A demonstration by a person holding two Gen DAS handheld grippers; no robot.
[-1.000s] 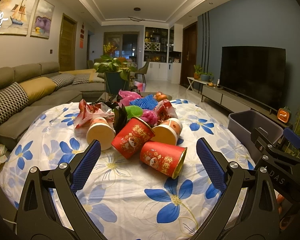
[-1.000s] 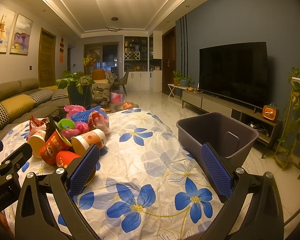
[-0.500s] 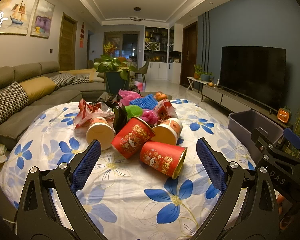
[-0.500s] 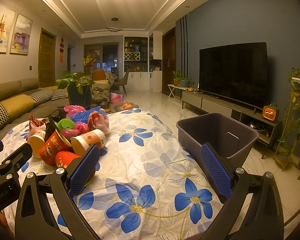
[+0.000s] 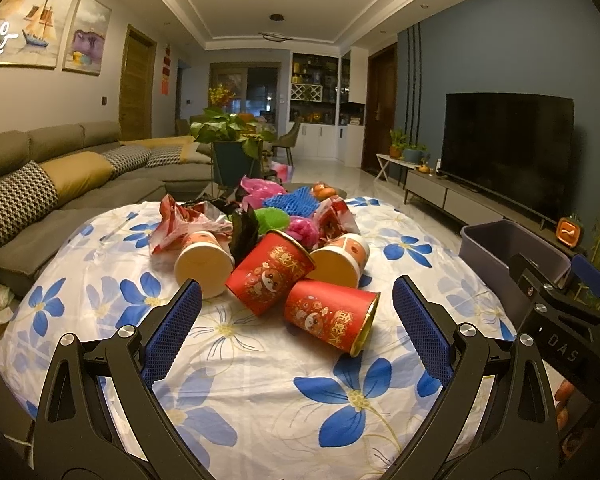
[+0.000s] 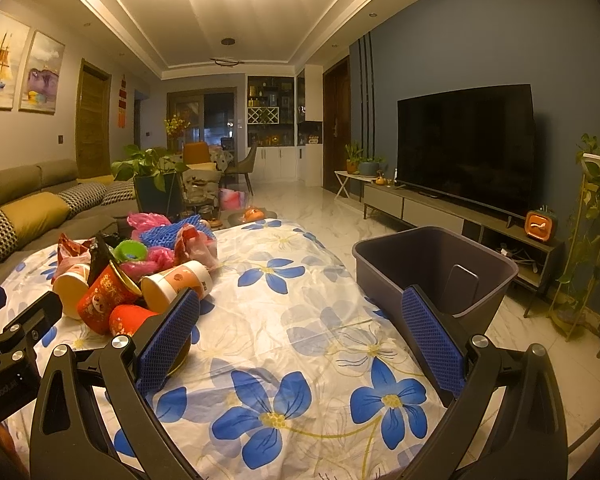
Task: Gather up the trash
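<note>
sofa (image 5: pixel 80 168) — left | television (image 6: pixel 466 148) — right wall | potted plant (image 5: pixel 232 140)

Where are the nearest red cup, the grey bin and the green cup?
nearest red cup (image 5: pixel 327 317), left wrist view, on its printed side
grey bin (image 6: pixel 496 270), right wrist view, on its rim
green cup (image 6: pixel 129 250), right wrist view, on its rim

The letters "DAS" stand in pale print on the black body of the right gripper (image 5: pixel 560 344), at the right edge of the left wrist view. Gold Chinese characters mark the red paper cups (image 5: pixel 332 318) on the table, too small to read surely.
</note>
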